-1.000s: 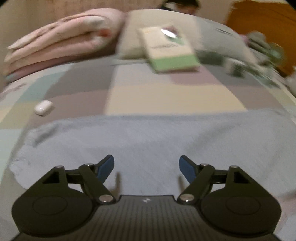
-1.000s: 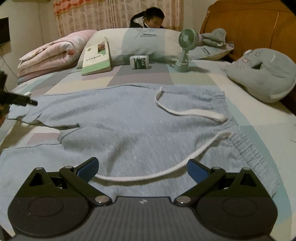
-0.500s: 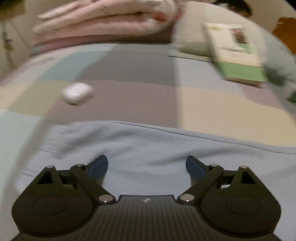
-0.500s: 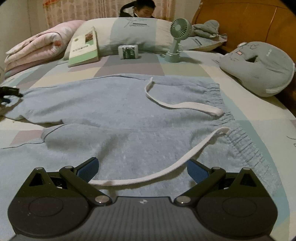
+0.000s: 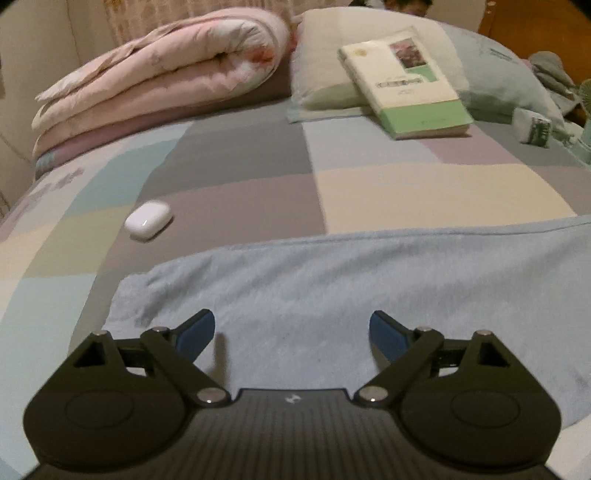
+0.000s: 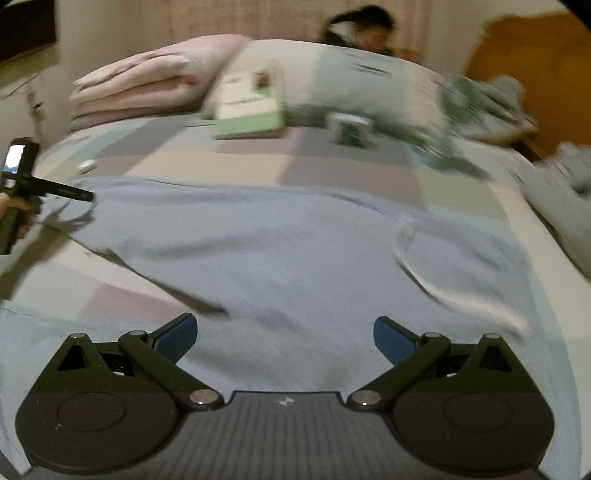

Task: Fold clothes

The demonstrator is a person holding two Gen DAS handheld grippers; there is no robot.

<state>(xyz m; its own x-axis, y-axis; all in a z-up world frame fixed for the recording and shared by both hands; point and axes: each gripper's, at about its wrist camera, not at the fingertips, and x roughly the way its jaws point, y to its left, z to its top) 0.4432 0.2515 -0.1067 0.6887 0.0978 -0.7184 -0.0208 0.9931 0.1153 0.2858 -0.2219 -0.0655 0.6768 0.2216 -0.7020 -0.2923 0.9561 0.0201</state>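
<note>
Light blue trousers [image 6: 280, 251] lie spread flat on the patchwork bedsheet [image 5: 424, 192]. Their white drawstring [image 6: 461, 291] shows blurred at the right of the right wrist view. My left gripper [image 5: 291, 332] hovers open just over one trouser leg [image 5: 332, 291] near its hem end, with nothing between its blue pads. My right gripper [image 6: 284, 338] stands open low over the middle of the trousers, where the two legs part. In the right wrist view, the left gripper [image 6: 55, 190] appears at the far left edge, held by a hand [image 6: 14, 206].
A white earbud case [image 5: 147, 220] lies on the sheet beyond the hem. Farther back are a rolled pink quilt [image 5: 166, 81], a pillow [image 5: 325, 66] with a book [image 5: 406, 99] leaning on it, and a tissue pack [image 5: 533, 127]. A person [image 6: 365, 29] sits behind the bed; a wooden headboard [image 6: 535, 55] is at the right.
My right gripper has swept left across the trousers, so the drawstring now sits at the right and the view is blurred. My left gripper's jaws have widened and it has shifted toward the hem.
</note>
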